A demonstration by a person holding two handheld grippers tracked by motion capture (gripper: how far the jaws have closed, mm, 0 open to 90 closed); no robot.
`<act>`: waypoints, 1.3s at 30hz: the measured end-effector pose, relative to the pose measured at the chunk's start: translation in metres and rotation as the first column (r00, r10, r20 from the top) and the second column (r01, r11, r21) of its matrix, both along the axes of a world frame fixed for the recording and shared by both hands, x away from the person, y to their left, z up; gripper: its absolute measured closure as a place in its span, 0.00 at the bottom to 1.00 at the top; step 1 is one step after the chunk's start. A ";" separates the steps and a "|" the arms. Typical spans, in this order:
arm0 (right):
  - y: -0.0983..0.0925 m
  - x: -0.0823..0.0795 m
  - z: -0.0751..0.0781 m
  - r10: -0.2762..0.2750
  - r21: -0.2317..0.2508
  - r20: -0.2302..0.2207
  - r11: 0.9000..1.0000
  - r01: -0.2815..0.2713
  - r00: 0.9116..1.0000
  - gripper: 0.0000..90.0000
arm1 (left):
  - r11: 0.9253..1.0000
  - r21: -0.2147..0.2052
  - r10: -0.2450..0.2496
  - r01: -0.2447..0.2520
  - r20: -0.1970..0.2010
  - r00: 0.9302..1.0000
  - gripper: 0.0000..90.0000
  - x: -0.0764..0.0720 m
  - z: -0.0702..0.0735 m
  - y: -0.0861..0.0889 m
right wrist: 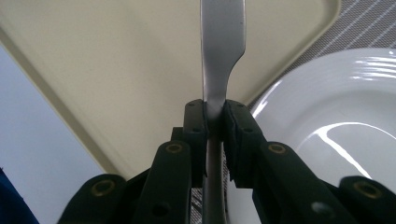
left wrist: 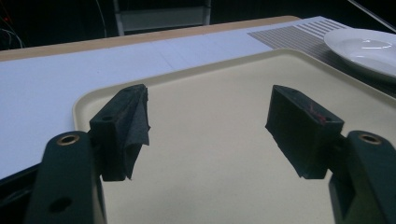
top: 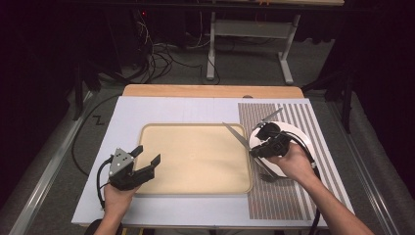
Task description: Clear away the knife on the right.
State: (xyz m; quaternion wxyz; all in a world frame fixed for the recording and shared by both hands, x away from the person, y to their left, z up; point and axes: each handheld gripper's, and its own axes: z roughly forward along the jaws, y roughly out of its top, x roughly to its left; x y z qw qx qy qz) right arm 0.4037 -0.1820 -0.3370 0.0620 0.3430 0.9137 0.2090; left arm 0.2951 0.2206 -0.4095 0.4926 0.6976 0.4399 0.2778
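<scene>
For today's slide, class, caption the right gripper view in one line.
Right gripper, jaws shut on a silver metal knife, above beige tray and white plate.

The tray [top: 195,159] lies mid-frame on the worktop [top: 127,112]. The mat [top: 293,196] lies right of it, with the plate [top: 298,134] on it. A fork [top: 270,175] lies on the mat at the plate's lower left edge. The knife [top: 236,134] crosses the tray's upper right corner.

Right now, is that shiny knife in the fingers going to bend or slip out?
The knife looks like polished metal, so it probably stays stiff. Its smooth handle could slide, since the right gripper pinches it only at the narrow neck. The long blade sticks out over the tray, so it might swivel if bumped.
</scene>
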 end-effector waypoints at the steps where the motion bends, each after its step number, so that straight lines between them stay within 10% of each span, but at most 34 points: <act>1: 0.003 0.001 -0.001 0.013 -0.004 0.001 1.000 -0.013 1.000 0.90 | 1.000 -0.001 0.001 -0.001 0.001 1.000 0.34 0.000 0.000 0.000; 39: 0.065 0.015 -0.034 0.058 -0.002 -0.072 0.998 -0.058 0.996 0.90 | 1.000 0.005 0.001 -0.001 0.005 1.000 0.34 -0.001 0.000 0.000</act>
